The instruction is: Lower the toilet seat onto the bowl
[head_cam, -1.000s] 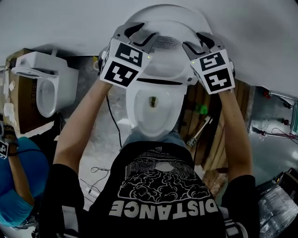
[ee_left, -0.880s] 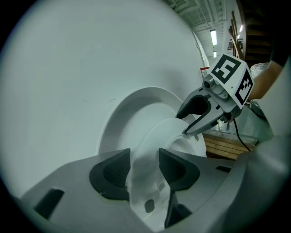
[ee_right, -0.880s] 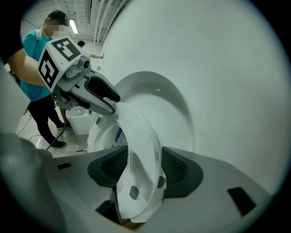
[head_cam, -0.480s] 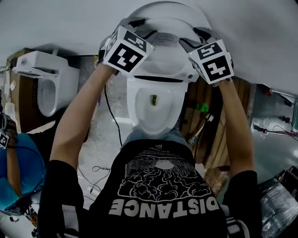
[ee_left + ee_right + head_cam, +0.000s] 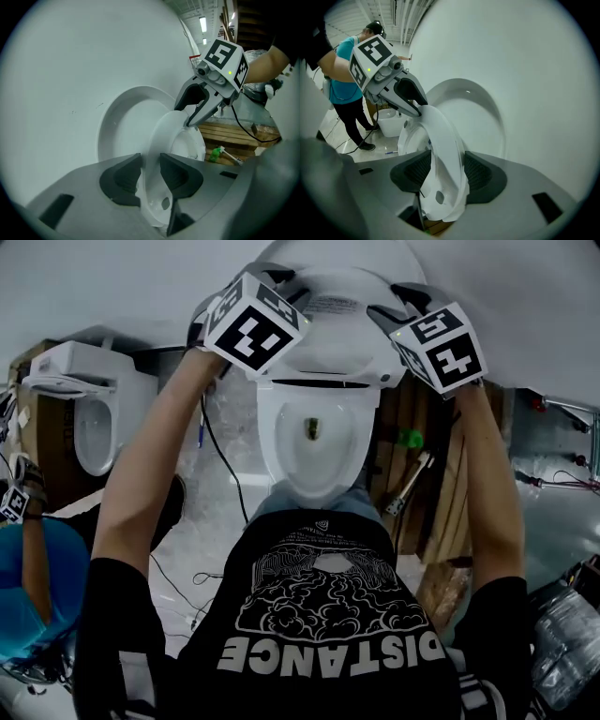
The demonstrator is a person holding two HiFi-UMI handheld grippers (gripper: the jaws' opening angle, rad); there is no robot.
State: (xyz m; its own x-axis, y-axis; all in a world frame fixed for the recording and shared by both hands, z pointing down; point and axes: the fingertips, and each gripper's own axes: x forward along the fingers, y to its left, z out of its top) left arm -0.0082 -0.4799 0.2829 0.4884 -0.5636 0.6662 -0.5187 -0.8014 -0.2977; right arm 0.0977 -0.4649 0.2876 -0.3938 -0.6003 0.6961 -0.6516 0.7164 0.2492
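Toilet seat [image 5: 161, 129]: raised, at the top centre of the head view, above the open bowl [image 5: 319, 442]. It tilts away from the lid [image 5: 124, 122], which stands up against the white wall [image 5: 61, 70].
Left gripper [image 5: 150, 172]: it's on the seat's left edge. Its jaws have just been closing, and both pads now press on the rim.
Right gripper [image 5: 446, 171]: it's on the seat's right edge. Its jaws have just been opening and stand wide, with the rim in the gap between the pads but not squeezed.
Second toilet [image 5: 89, 418]: it sits on the floor at the left of the head view, well apart.
Wooden pallet [image 5: 234, 133]: it lies just beside the bowl, on the right of the left gripper view.
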